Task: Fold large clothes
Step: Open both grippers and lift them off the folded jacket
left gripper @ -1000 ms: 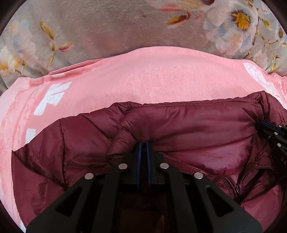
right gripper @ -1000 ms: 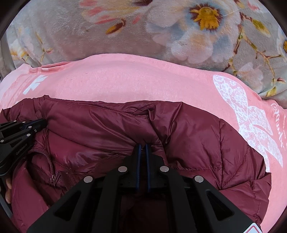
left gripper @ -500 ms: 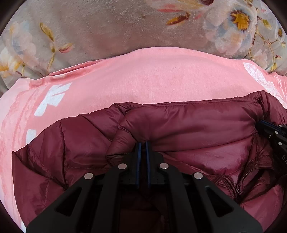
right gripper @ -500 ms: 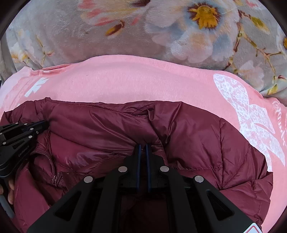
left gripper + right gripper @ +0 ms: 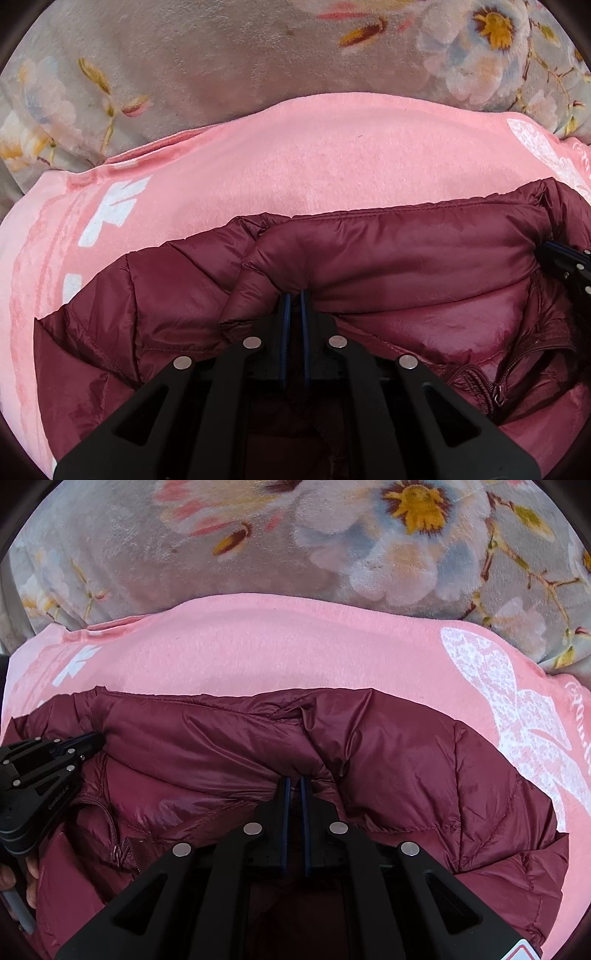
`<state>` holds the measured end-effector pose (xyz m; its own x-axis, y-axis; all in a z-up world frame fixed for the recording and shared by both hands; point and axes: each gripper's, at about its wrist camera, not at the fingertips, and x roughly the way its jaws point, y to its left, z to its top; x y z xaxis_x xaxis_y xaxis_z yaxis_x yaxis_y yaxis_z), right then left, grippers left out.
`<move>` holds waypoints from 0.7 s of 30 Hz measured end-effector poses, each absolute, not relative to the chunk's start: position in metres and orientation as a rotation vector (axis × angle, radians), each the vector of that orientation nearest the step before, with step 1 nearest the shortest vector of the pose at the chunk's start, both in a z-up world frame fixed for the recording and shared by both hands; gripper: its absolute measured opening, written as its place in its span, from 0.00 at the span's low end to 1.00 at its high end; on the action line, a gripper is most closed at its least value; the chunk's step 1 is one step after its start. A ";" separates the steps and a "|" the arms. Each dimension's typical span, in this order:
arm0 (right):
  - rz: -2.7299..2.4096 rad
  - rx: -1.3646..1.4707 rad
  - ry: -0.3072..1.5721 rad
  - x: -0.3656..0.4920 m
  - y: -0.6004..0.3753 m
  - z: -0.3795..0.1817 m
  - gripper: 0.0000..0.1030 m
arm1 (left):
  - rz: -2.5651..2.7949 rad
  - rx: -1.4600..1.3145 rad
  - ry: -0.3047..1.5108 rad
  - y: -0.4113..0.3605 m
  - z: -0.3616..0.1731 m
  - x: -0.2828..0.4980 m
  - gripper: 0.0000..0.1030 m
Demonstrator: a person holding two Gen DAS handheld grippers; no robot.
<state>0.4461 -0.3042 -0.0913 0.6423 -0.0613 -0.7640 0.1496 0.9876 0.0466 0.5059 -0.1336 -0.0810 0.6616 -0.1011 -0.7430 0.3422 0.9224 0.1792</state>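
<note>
Through the left wrist camera we see our left gripper (image 5: 294,295) pressed nearly together, its blue-edged fingers pinching a fold of the maroon puffer jacket (image 5: 388,258) near the left end of the collar. The jacket lies spread across a pink blanket (image 5: 314,158) with white printed marks, and that blanket rests on a grey floral blanket (image 5: 184,55) that fills the far part of the view. The collar edge runs as a stitched ridge from our fingers toward the right, where the tip of the right gripper (image 5: 565,262) shows at the frame's edge, touching the jacket. Below that, the zipper (image 5: 495,391) with its pull lies along the open front, over the shiny lining.

Through the right wrist camera we see our right gripper (image 5: 294,781) likewise closed to a narrow slit, gripping the jacket (image 5: 406,760) at the right end of the collar. The quilted shoulder panel bulges to the right of our fingers, reaching close to a white butterfly print (image 5: 517,709) on the pink blanket (image 5: 277,646). At the left edge the left gripper (image 5: 94,740) meets the collar fabric, a hand (image 5: 22,878) partly visible beneath it. The zipper (image 5: 118,849) sits between the two grippers, and the floral blanket (image 5: 221,554) lies beyond.
</note>
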 end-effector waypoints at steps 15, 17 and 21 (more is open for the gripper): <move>-0.080 0.159 0.716 0.135 -0.333 0.009 0.66 | -0.363 0.066 0.846 0.009 -0.002 0.309 0.87; -0.118 0.216 0.743 0.078 -0.347 0.001 0.69 | -0.339 0.009 0.872 0.051 -0.003 0.270 0.89; -0.180 0.332 0.817 -0.009 -0.363 -0.028 0.69 | -0.302 -0.150 0.962 0.119 -0.024 0.219 0.89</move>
<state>-0.0091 -0.3627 -0.0278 0.6729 -0.0302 -0.7391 0.2836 0.9334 0.2201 0.2187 0.1188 -0.0244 0.5339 -0.3184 -0.7833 0.1859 0.9479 -0.2587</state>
